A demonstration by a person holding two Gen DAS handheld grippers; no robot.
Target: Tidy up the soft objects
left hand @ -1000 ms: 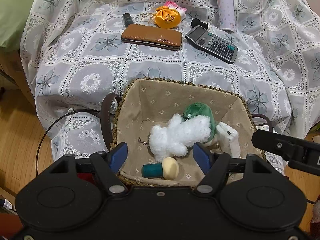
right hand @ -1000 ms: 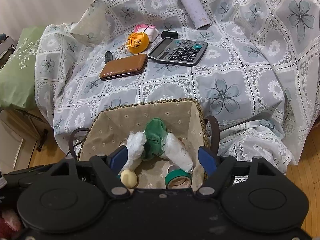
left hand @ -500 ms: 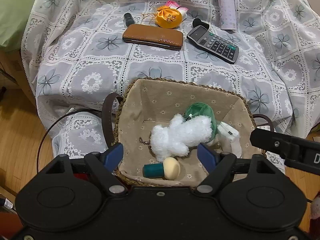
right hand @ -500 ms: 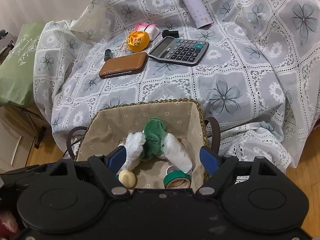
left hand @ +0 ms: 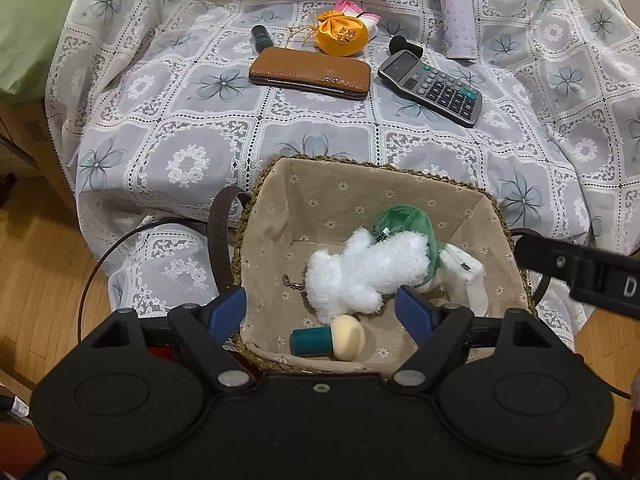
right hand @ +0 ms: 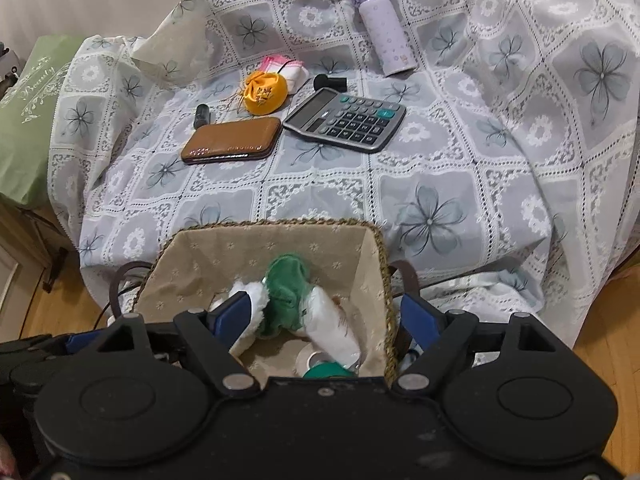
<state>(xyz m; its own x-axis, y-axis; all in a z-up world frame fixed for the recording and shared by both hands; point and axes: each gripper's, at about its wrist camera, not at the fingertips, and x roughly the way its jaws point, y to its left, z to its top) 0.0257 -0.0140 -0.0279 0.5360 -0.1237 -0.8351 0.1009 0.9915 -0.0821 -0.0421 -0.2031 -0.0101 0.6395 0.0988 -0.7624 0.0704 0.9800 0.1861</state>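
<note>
A fabric-lined woven basket (left hand: 352, 188) (right hand: 372, 264) stands at the near edge of the covered table. In it lie a white fluffy toy (left hand: 360, 272) (right hand: 248, 300), a green soft toy (left hand: 404, 220) (right hand: 286, 284), a white pouch (left hand: 466, 276) (right hand: 332, 328), a teal and cream mushroom toy (left hand: 330, 340) and tape rolls (right hand: 320, 364). My left gripper (left hand: 322, 312) is open and empty above the basket's near rim. My right gripper (right hand: 324, 316) is open and empty above the basket. An orange pouch (left hand: 342, 36) (right hand: 266, 92) lies on the table.
On the lace tablecloth lie a brown wallet (left hand: 310, 74) (right hand: 232, 140), a calculator (left hand: 432, 86) (right hand: 346, 118), a lilac bottle (left hand: 456, 16) (right hand: 384, 26), a small dark bottle (left hand: 261, 36) (right hand: 202, 114) and a pink-white cloth (left hand: 356, 12) (right hand: 280, 66). A green cushion (left hand: 28, 24) sits left. The right gripper's body (left hand: 580, 272) shows at the basket's right.
Both grippers have drawn slightly back from the basket, and the left jaws have opened a little wider. The objects have not moved.
</note>
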